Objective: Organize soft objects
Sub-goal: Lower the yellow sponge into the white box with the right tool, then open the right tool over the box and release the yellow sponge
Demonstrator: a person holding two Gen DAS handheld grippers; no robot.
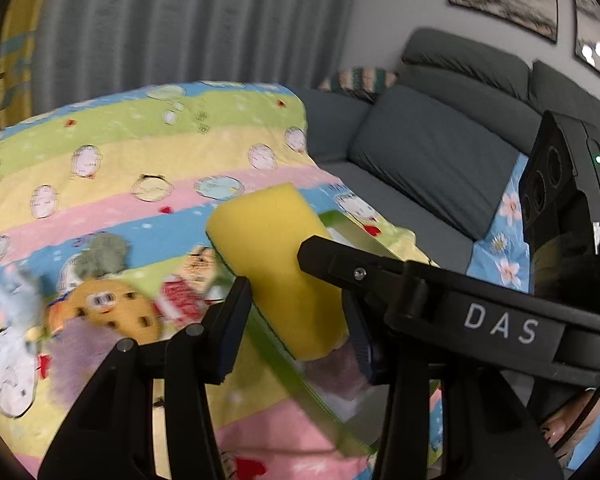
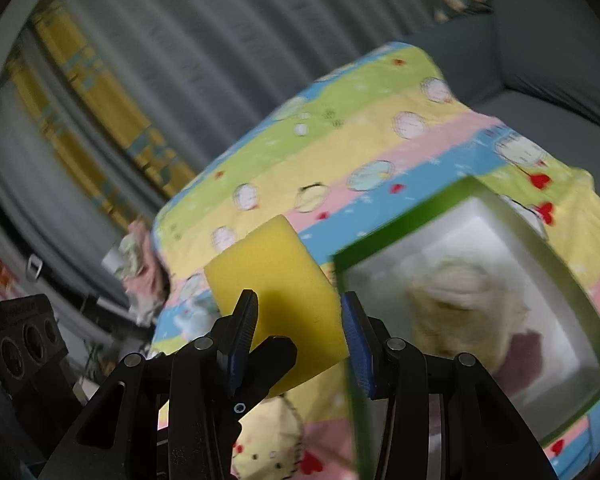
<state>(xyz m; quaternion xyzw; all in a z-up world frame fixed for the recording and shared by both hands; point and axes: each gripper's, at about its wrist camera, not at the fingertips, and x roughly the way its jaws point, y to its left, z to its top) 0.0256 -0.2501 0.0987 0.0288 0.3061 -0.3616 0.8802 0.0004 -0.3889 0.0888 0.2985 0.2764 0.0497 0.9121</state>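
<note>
A grey sofa (image 1: 432, 160) runs along the back of the room, with grey curtains (image 1: 172, 28) behind. In front of it a striped cartoon-print cloth (image 1: 112, 168) in green, yellow, pink and blue covers a broad surface. On the cloth stands a green-rimmed box (image 2: 556, 256) with white inner walls, and a pale cream plush thing (image 2: 464, 300) lies inside it beside a darker mauve one. The yellow sponge (image 1: 276, 264) is held in the air just beside the box's near rim, above the cloth. The left gripper (image 1: 296, 320) has its two pads pressed on the sponge's opposite sides, and the right gripper (image 2: 300, 324) clamps the same sponge (image 2: 276, 280) the same way, so both grip one block. Further left on the cloth lie small soft toys, blurred: an orange spotted cookie-shaped one (image 1: 108, 308), a grey-green fuzzy one (image 1: 100, 256) above it, and a pale blue-grey one (image 1: 20, 296) at the edge.
</note>
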